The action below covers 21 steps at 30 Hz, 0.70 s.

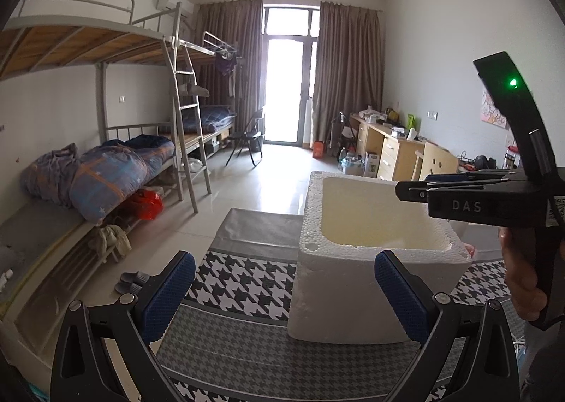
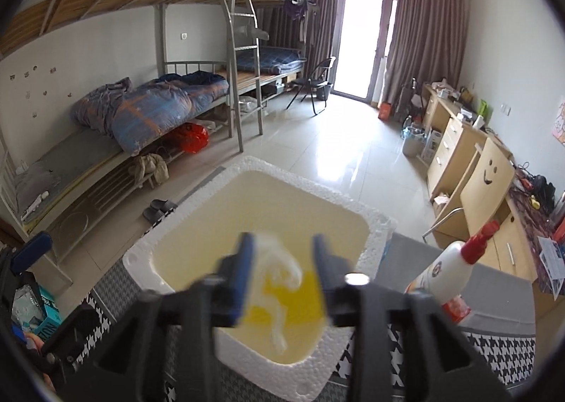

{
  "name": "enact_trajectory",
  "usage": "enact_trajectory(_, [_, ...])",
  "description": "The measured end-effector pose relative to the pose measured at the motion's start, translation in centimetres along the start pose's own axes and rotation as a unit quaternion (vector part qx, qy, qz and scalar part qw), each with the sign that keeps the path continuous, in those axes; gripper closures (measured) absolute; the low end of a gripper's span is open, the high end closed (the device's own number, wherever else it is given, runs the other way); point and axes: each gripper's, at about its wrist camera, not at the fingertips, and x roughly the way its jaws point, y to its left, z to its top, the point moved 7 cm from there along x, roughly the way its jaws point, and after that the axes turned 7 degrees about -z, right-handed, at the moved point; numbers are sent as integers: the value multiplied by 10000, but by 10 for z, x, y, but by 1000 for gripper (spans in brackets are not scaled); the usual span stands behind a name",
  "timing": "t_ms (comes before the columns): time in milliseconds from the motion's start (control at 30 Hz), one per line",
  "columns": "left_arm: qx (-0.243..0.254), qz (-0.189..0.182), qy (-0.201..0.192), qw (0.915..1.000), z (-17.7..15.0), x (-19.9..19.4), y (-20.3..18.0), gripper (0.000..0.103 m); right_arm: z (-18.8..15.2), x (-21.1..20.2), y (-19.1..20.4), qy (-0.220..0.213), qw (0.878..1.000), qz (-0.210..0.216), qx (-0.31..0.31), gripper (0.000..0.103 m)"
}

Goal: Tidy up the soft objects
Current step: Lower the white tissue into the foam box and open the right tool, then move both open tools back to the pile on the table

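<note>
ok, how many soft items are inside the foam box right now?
1 visible: a yellow-and-white soft item, blurred, low inside the foam box, between the right gripper fingers. The left wrist view shows no box floor, so more may be hidden.

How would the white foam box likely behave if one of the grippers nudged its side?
The foam box looks like expanded polystyrene, so probably very light and apt to slide on the houndstooth cloth. Its crumbled rim suggests it chips easily. Nearly empty, it might tip.

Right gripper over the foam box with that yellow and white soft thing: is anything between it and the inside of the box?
Nothing visible. The right gripper hangs open above the foam box, whose top has no lid. The blurred yellow and white soft thing shows between the fingers; whether it is falling or already lying inside cannot be told. The bottle stands outside, to the right.
</note>
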Motion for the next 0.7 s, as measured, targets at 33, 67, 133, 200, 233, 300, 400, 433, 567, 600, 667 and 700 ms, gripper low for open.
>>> enact_trajectory(33, [0, 2, 3, 10000, 0, -1, -1, 1, 0, -3, -1, -40, 10000, -6, 27, 52])
enact_trajectory(67, [0, -2, 7, 10000, 0, -1, 0, 1, -1, -6, -1, -64, 10000, -1, 25, 52])
enact_trajectory(133, [9, -22, 26, 10000, 0, -1, -3, 1, 0, -14, -3, -127, 9999, -1, 30, 52])
enact_trajectory(200, [33, -57, 16, 10000, 1, -2, -6, 1, 2, -20, -6, -196, 9998, -1, 41, 51])
enact_trajectory(233, [39, -75, -1, 10000, 1, -3, -8, 1, 2, -25, -8, -230, 9997, -5, 51, 51])
enact_trajectory(300, [66, -129, -27, 9999, 2, -6, -13, 1, 3, -31, -12, -301, 9995, -44, 81, 50])
enact_trajectory(400, [110, -186, -83, 9997, 4, -12, -20, 1, 0, -42, -20, -402, 9990, -59, 167, 41])
enact_trajectory(433, [107, -214, -97, 9997, 5, -14, -22, 1, -1, -46, -23, -446, 9988, -79, 208, 39])
enact_trajectory(567, [165, -301, -154, 9993, 7, -22, -35, 1, -6, -59, -28, -531, 9982, -152, 243, 36])
enact_trajectory(600, [184, -311, -159, 9992, 7, -23, -39, 1, -7, -63, -29, -569, 9980, -162, 225, 32])
enact_trajectory(667, [218, -330, -166, 9991, 6, -26, -44, 1, -9, -70, -29, -659, 9974, -225, 195, 27])
enact_trajectory(700, [251, -349, -160, 9989, 6, -28, -47, 1, -10, -73, -31, -696, 9971, -247, 202, 24])
